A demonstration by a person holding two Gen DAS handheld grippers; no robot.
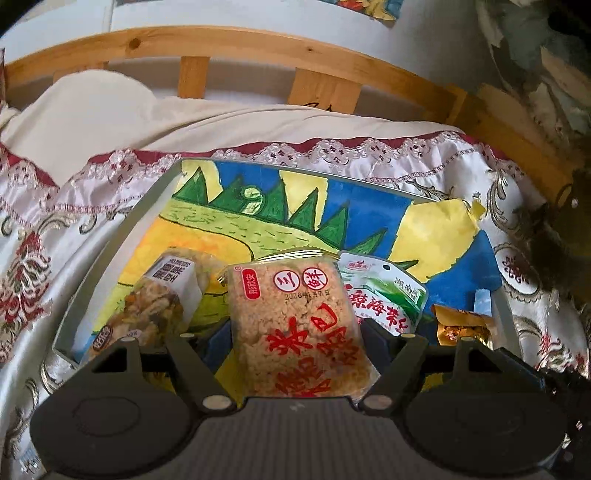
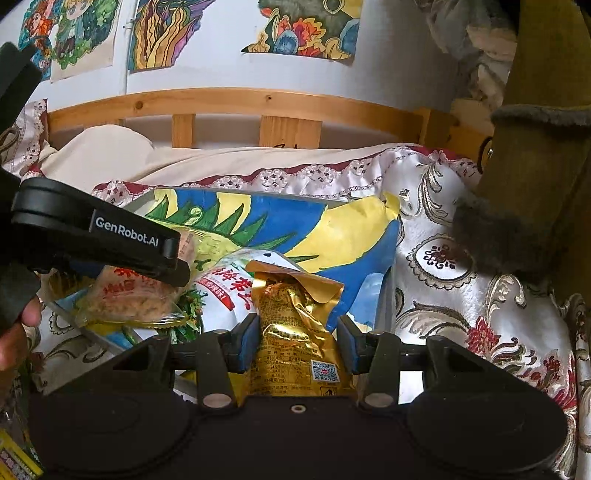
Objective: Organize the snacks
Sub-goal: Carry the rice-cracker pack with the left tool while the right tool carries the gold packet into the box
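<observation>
A shallow grey-rimmed tray (image 1: 110, 258), lined with a bright drawing, lies on an embroidered satin cloth. My left gripper (image 1: 295, 332) is shut on a clear rice-cracker packet (image 1: 295, 306) with red lettering, low over the tray's near side. Beside it in the tray lie a nut-bar packet (image 1: 159, 295) on the left and a white-green seaweed packet (image 1: 384, 295) on the right. My right gripper (image 2: 299, 332) is shut on a crinkled gold snack packet (image 2: 295, 314) at the tray's right end (image 2: 388, 295). In the right wrist view, the left gripper (image 2: 177, 266) and its cracker packet (image 2: 136, 295) are at left.
A wooden bed rail (image 1: 221, 44) and cream bedding (image 1: 110, 114) lie behind the tray. An olive sleeve with dark fur trim (image 2: 517, 184) hangs at the right. A hand (image 2: 14, 332) shows at the left edge. Drawings (image 2: 303, 29) hang on the wall.
</observation>
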